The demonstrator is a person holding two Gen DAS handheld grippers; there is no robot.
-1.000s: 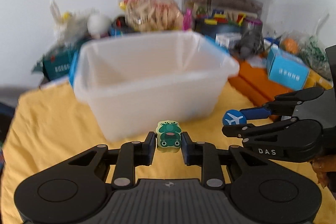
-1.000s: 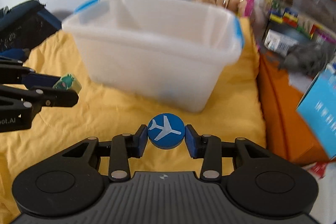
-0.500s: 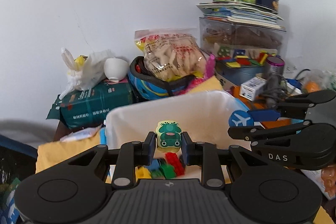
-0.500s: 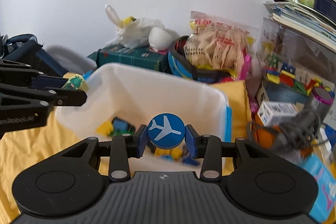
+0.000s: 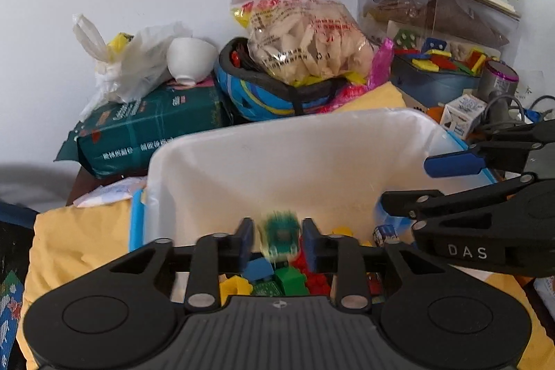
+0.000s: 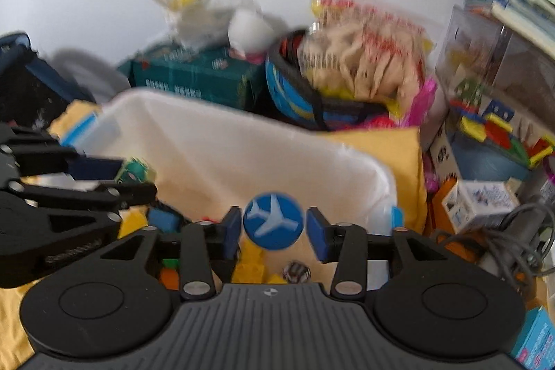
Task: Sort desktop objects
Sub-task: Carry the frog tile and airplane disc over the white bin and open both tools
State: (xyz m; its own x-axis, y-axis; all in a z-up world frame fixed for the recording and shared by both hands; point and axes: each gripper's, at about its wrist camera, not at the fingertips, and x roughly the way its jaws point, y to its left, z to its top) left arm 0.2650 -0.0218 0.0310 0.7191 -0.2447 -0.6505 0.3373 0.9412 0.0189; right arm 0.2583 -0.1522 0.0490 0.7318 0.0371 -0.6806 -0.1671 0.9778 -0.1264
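Note:
Both grippers hang over a white translucent bin (image 5: 277,130) (image 6: 242,120) that holds several coloured toy bricks (image 5: 289,278). My left gripper (image 5: 277,238) is opening. The green frog eraser (image 5: 280,236) sits blurred between its pads with a gap on each side. My right gripper (image 6: 274,233) is opening too. The blue disc with a white plane (image 6: 273,221) floats tilted between its blue pads, free of both. In the left wrist view the right gripper (image 5: 406,181) reaches in from the right. In the right wrist view the left gripper (image 6: 137,177) comes in from the left with the frog eraser (image 6: 133,170) at its tips.
The bin stands on a yellow cloth (image 5: 79,231). Clutter lines the wall behind it: a green package (image 5: 149,130), a white plastic bag (image 5: 131,65), a white bowl (image 5: 189,59), a blue helmet (image 5: 263,96) under a snack bag (image 5: 305,40), and stacked boxes and books (image 5: 437,9) at right.
Both grippers have moved forward from in front of the bin to above it. Their jaws have widened, and the frog eraser and plane disc have come loose from the pads.

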